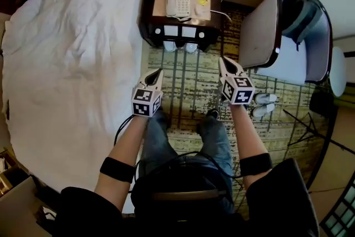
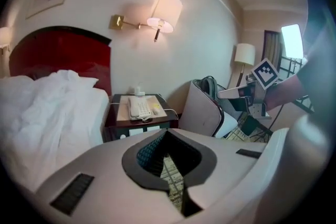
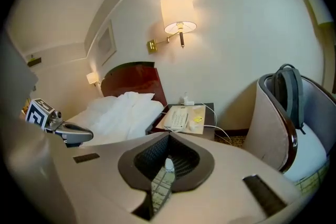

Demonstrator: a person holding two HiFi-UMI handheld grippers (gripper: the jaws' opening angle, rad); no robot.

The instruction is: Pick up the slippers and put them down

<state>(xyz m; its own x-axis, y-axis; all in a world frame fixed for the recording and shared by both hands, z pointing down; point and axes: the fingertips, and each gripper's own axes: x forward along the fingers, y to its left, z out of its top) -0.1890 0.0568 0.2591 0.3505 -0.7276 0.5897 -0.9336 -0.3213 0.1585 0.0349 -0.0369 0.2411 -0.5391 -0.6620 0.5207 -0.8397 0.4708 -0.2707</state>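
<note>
Hovering with closed, empty jaws: left gripper (image 1: 158,72) and right gripper (image 1: 223,62).

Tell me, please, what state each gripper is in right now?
Left gripper: closed, holding nothing.
Right gripper: closed, holding nothing.

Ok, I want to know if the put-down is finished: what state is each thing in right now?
left claw: shut, empty.
right claw: shut, empty.
slippers: side by side on the carpet next to the armchair, not held.
wall lamp: lit.
telephone: handset on its cradle.
bed: unmade, covers rumpled.
</note>
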